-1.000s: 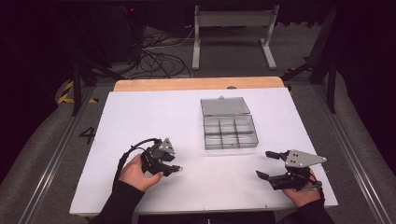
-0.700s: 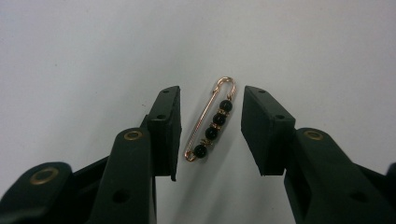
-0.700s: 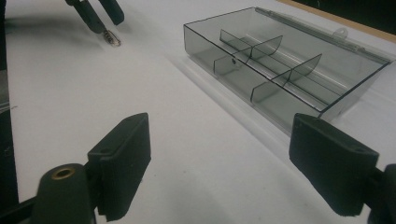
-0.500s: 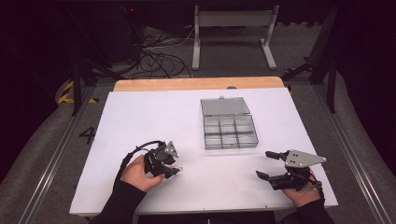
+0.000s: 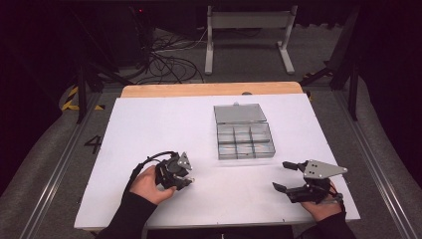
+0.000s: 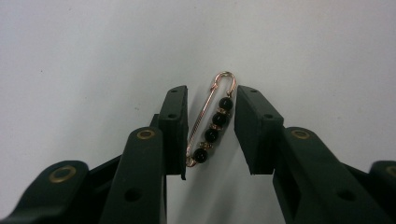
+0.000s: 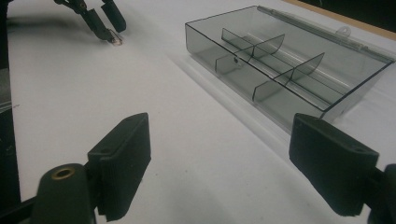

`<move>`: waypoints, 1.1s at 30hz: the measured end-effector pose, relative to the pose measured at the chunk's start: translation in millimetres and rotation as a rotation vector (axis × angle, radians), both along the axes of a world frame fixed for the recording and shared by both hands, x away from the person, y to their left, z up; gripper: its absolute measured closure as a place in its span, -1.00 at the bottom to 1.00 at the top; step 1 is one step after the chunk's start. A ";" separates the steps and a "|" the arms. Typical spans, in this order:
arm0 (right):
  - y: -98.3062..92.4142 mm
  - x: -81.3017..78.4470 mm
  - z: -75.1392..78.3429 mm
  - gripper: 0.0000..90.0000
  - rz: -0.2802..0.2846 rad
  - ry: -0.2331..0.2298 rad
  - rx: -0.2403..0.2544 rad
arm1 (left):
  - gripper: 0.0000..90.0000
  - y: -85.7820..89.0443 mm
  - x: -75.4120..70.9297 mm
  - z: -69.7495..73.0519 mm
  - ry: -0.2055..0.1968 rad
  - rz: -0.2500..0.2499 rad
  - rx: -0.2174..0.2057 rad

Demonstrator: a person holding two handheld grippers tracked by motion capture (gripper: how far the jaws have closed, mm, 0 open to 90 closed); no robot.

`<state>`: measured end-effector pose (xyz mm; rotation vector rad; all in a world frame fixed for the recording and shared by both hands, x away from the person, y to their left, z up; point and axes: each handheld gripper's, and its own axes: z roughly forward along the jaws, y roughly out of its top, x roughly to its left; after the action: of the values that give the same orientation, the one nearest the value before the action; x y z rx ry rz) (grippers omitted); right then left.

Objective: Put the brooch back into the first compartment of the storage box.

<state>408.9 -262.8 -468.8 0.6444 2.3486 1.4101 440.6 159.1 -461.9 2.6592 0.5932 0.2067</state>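
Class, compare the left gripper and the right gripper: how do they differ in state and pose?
The left gripper has its fingers narrowly spaced around a beaded pin; they have just been closing, with small gaps still showing. The right gripper is wide open with nothing between its fingers. The left points down at the table; the right lies nearly level, facing the clear box. Both are hand-held.

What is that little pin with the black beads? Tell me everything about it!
The pin is a thin, rose-gold safety pin, apparently metal, with four round black beads strung in a row and tiny gold spacers between them. It is clasped shut and lies flat on the white table, slanted, its rounded head pointing away. It sits between the left gripper's jaws, which have just been closing.
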 end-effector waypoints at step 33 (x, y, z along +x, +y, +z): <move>1.2 0.1 -0.8 -0.53 0.014 0.007 -0.004 | 0.85 4.5 4.2 3.0 0.039 0.006 -0.039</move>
<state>409.0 -261.6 -469.6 0.6339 2.3652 1.4108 444.8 163.6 -458.9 2.6298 0.6117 0.1437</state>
